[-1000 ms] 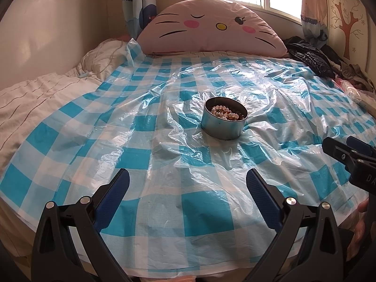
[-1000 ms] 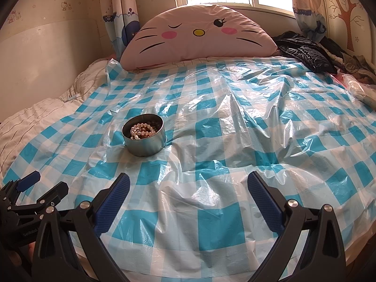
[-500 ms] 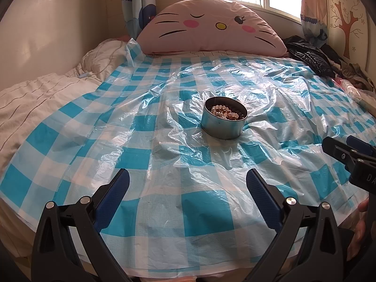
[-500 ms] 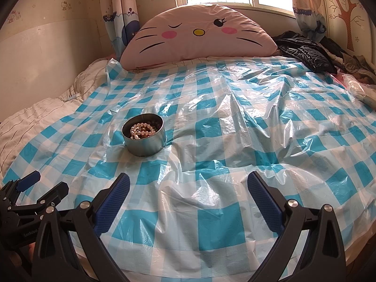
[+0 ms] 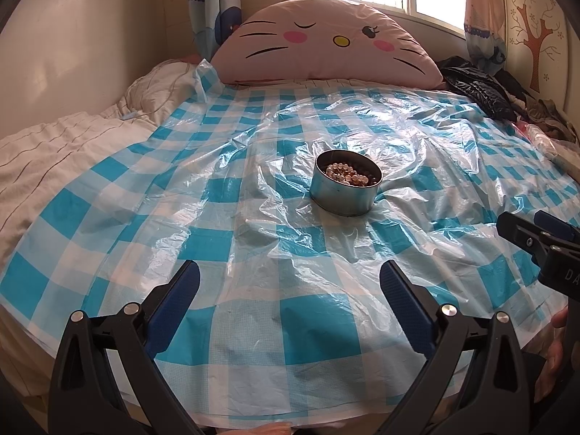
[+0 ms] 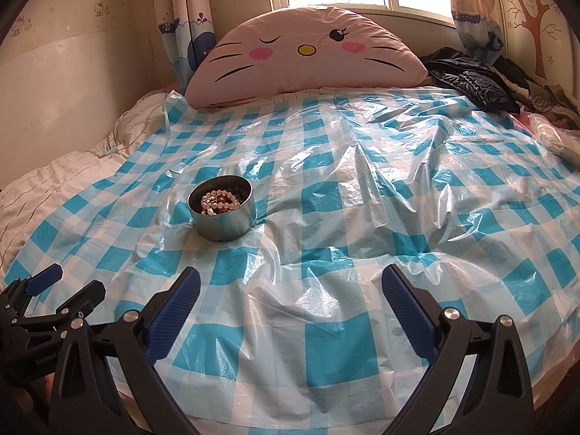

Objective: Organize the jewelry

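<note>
A round metal tin (image 5: pixel 343 195) stands on the blue-and-white checked plastic sheet (image 5: pixel 253 239) over the bed. It holds beaded jewelry (image 5: pixel 348 175), pearl-like strands. The tin also shows in the right wrist view (image 6: pixel 223 219), with the beads (image 6: pixel 219 201) inside. My left gripper (image 5: pixel 289 282) is open and empty, hovering near the bed's front edge, short of the tin. My right gripper (image 6: pixel 290 286) is open and empty, to the right of the tin. Each gripper shows at the edge of the other's view: the right gripper (image 5: pixel 536 233) and the left gripper (image 6: pixel 58 290).
A large pink cat-face pillow (image 5: pixel 326 45) lies at the head of the bed. Dark clothes (image 5: pixel 478 88) are piled at the back right. White bedding (image 5: pixel 54 152) is bunched at the left, next to the wall. The plastic sheet is wrinkled around the tin.
</note>
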The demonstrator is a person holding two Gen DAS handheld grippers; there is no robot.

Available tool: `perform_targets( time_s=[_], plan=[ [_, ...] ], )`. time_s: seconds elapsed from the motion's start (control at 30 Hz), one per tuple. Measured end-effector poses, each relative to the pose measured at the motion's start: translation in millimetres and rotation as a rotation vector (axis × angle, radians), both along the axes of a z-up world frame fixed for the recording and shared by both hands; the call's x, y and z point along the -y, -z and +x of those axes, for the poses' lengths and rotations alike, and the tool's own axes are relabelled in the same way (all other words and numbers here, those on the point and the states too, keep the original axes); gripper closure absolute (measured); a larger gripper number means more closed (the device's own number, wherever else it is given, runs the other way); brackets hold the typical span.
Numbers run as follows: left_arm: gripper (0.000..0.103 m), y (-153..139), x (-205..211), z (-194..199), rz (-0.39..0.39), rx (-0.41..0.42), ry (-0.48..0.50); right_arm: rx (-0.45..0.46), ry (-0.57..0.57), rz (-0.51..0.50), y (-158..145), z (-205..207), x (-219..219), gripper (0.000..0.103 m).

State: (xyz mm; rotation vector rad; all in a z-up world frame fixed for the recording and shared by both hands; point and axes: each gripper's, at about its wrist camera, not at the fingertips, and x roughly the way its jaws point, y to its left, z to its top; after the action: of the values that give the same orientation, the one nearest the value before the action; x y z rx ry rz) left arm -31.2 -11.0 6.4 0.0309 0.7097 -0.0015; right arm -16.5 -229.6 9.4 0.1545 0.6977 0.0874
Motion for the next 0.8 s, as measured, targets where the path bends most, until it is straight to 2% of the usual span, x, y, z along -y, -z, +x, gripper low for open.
perform_targets(
  time_s=[0.8],
  plan=[
    [0.007, -0.5, -2.6, 1.6, 0.004, -0.007, -0.003, 0.0, -0.001, 0.001, -0.3, -0.2, 1.1, 0.007]
  ],
)
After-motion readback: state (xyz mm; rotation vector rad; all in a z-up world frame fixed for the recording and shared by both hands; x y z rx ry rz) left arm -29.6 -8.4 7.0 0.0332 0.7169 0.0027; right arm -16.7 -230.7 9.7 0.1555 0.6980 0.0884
